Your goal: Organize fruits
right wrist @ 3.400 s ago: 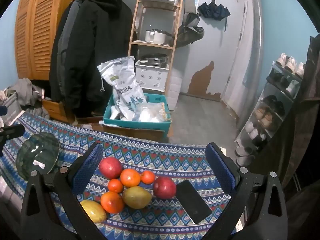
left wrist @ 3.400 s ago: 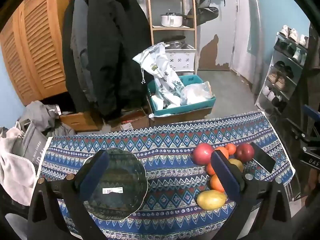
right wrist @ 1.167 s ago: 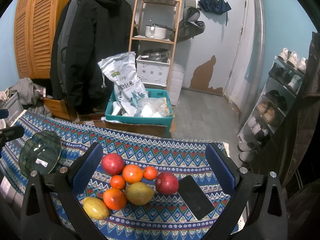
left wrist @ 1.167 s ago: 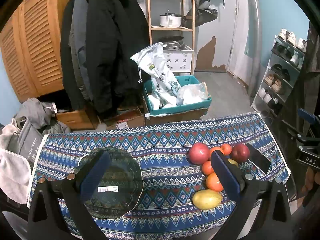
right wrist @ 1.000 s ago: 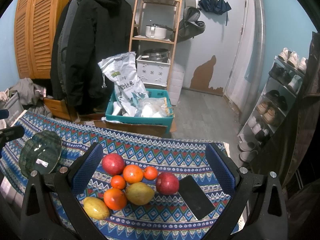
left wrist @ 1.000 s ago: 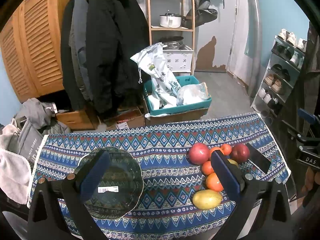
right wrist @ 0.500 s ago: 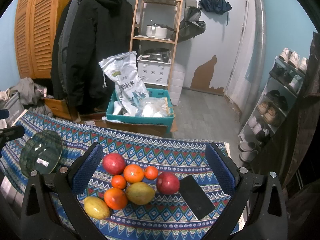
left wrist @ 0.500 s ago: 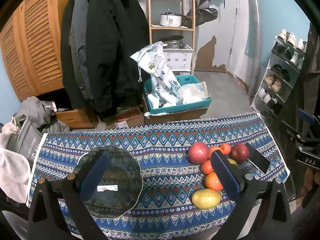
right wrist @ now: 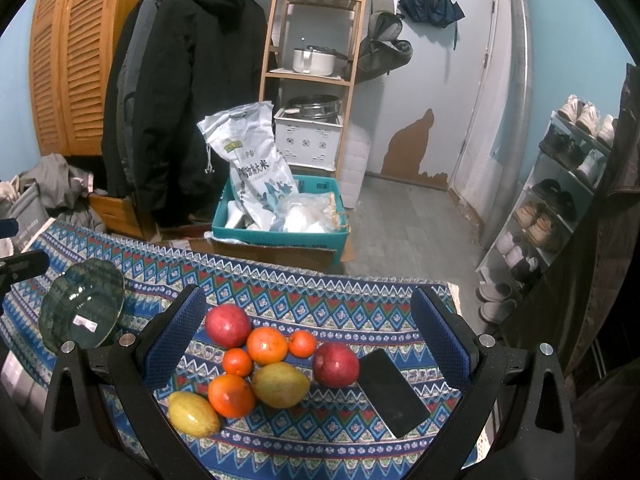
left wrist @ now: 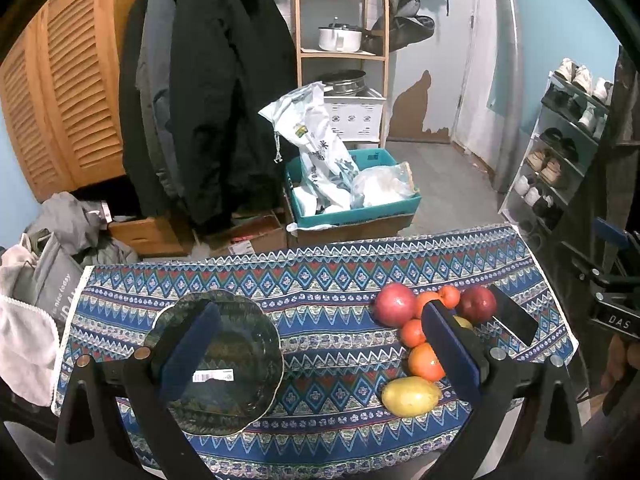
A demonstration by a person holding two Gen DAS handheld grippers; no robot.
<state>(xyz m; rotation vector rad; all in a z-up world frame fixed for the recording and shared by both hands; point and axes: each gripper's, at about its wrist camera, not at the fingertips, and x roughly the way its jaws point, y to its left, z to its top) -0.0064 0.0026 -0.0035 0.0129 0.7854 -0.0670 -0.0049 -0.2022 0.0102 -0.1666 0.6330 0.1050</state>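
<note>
My right tool (right wrist: pixel 306 360) hangs spread wide and grasping nothing, and the heap of fruit (right wrist: pixel 260 364) lies directly ahead of it, framed between its two blue pads on the patterned desk (right wrist: pixel 320 300). My left tool (left wrist: pixel 316 352) is likewise released and empty; from its view the green glass plate (left wrist: pixel 240 400) sits under its left pad, and the fruit lies off to its right, partly hidden behind the right pad.

So the split looks plain to me: the right tool is nearer the fruit, the left nearer the plate, which stands well apart from the heap on the left of the desk. Any fruit I lift must travel leftward across the cloth to reach it.

The yellow mango (right wrist: pixel 193 414) lies at the near left corner of the heap, its long axis running slantwise toward the near right, just beside the big orange (right wrist: pixel 231 395). A black phone (right wrist: pixel 392 392) lies just beside the red apple (right wrist: pixel 335 364) on the right; I would keep clear of it.
</note>
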